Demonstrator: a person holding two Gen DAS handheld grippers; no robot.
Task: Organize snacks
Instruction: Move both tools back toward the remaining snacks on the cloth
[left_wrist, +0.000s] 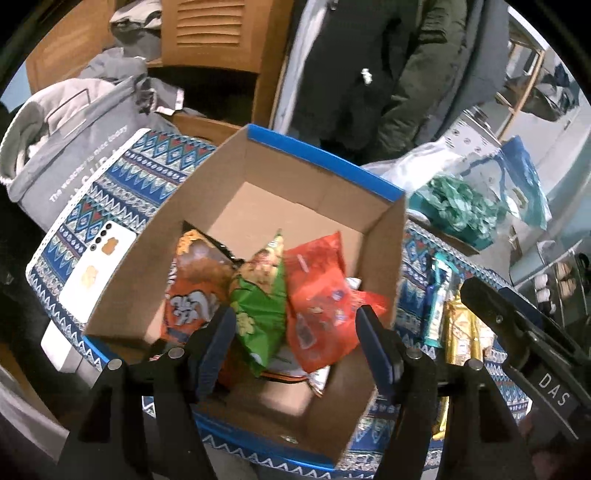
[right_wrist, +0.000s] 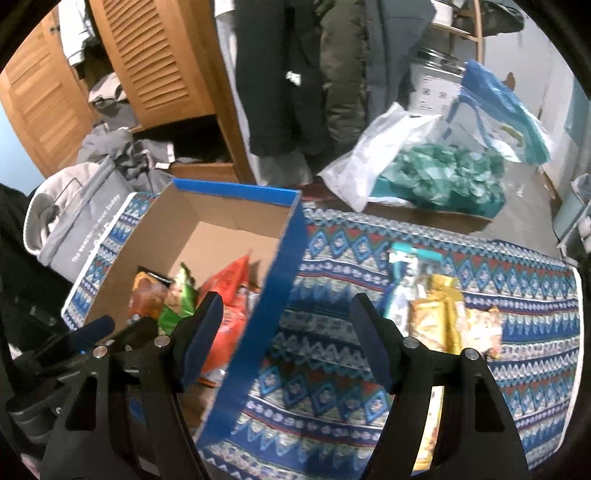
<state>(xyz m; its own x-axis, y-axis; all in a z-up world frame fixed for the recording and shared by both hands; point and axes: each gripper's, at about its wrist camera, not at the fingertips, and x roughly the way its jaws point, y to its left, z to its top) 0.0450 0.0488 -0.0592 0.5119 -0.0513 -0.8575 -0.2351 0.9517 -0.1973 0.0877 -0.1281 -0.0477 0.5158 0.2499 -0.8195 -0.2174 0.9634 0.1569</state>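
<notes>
A cardboard box (left_wrist: 325, 155) with blue outer sides stands on the patterned tablecloth (right_wrist: 369, 240). In it lie an orange chip bag (left_wrist: 192, 288), a green bag (left_wrist: 262, 295) and a red bag (left_wrist: 317, 295). My left gripper (left_wrist: 295, 350) hovers open over these bags, holding nothing. My right gripper (right_wrist: 286, 339) is open too, and in its view the box's blue right wall (right_wrist: 258, 332) runs between its fingers without touching the pads. To the right of the box lie a teal pack (right_wrist: 402, 280) and gold packs (right_wrist: 436, 317).
A white phone (left_wrist: 99, 266) lies left of the box. A grey fabric bag (left_wrist: 74, 155) stands beyond the table's left end, a white plastic bag with green contents (right_wrist: 424, 173) at the far right. A person in a dark coat (left_wrist: 369, 74) stands behind the table.
</notes>
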